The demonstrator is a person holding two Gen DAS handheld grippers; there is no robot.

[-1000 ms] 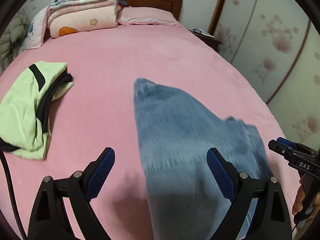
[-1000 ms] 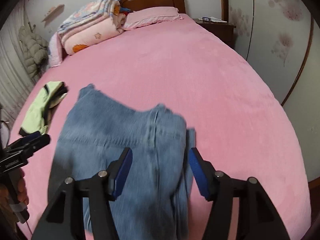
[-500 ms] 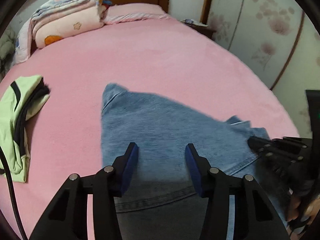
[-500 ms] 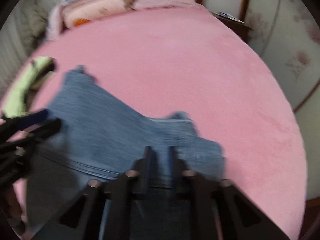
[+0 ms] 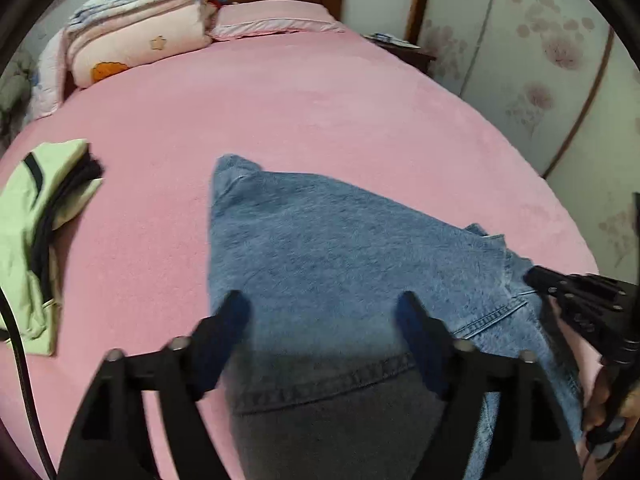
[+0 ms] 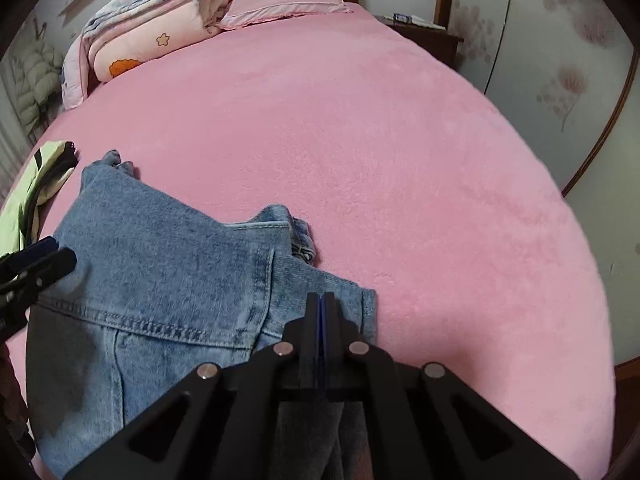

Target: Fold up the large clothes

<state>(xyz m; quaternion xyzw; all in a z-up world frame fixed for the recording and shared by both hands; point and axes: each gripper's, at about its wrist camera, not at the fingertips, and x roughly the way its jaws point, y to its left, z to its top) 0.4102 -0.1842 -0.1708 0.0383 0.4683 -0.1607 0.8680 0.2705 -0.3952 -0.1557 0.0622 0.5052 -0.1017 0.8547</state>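
Blue denim jeans [image 5: 340, 264] lie folded over on the pink bed, near its front edge; they also show in the right wrist view [image 6: 160, 264]. My left gripper [image 5: 320, 312] hangs open just above the jeans' near part, its jaws wide apart and blurred. My right gripper [image 6: 321, 312] has its jaws pressed together over the jeans' right edge; whether cloth is pinched between the pads is hidden. It also shows at the right of the left wrist view [image 5: 532, 274]. The left gripper also shows at the left of the right wrist view [image 6: 48, 256].
A folded light green and black garment [image 5: 36, 216] lies at the bed's left side. Stacked quilts [image 5: 136, 36] and a pink pillow [image 5: 272, 20] sit by the wooden headboard. A nightstand [image 6: 424, 36] and flowered wardrobe doors [image 5: 540, 72] stand to the right.
The left gripper's jaws narrowed half a second ago and have opened wide again. The right gripper's jaws closed over the jeans' right edge and stay shut. The jeans now lie flatter.
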